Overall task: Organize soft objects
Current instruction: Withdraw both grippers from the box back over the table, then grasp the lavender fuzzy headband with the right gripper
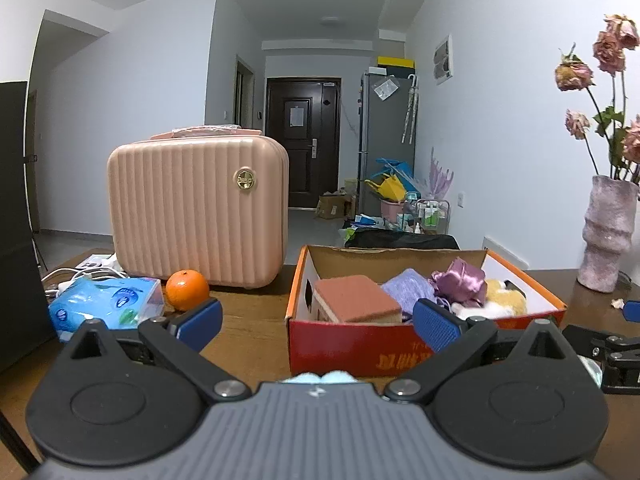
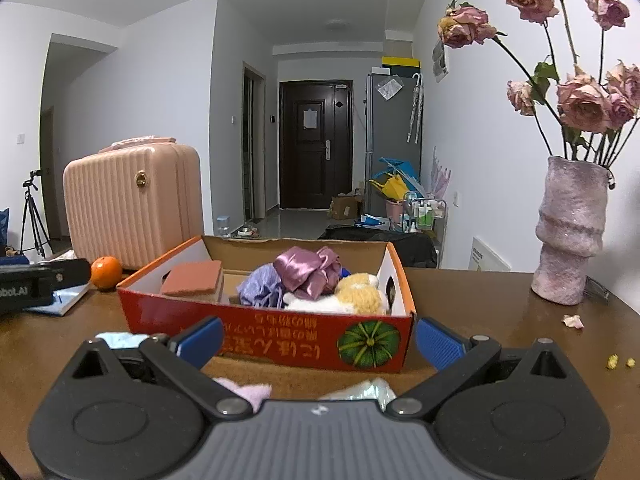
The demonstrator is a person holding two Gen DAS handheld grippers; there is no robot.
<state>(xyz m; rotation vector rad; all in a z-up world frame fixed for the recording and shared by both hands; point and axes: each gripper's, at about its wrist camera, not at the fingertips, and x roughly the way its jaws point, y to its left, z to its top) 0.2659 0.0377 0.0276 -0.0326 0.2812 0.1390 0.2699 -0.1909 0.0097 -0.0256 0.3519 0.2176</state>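
Note:
A red and orange cardboard box (image 1: 360, 346) (image 2: 280, 336) sits on the brown table. Inside lie an orange-topped sponge (image 1: 354, 300) (image 2: 194, 278), a lilac knit cloth (image 1: 408, 290) (image 2: 260, 286), a shiny mauve satin scrunchie (image 1: 460, 280) (image 2: 308, 270) and a yellow and white plush toy (image 1: 502, 300) (image 2: 352, 298). My left gripper (image 1: 318, 322) is open in front of the box's near left corner. My right gripper (image 2: 320, 340) is open before the box's front wall. A pink fuzzy piece (image 2: 248, 392) and a pale crinkled piece (image 2: 360, 392) peek out just under the right gripper. A light blue soft thing (image 1: 320, 378) shows under the left one.
A pink ribbed case (image 1: 198, 210) (image 2: 132, 210) stands at the back left, with an orange (image 1: 187, 290) (image 2: 106, 273) and a blue tissue pack (image 1: 104, 306) before it. A mauve vase (image 1: 610, 232) (image 2: 570, 232) of dried roses stands at the right. Petal crumbs (image 2: 618, 361) lie nearby.

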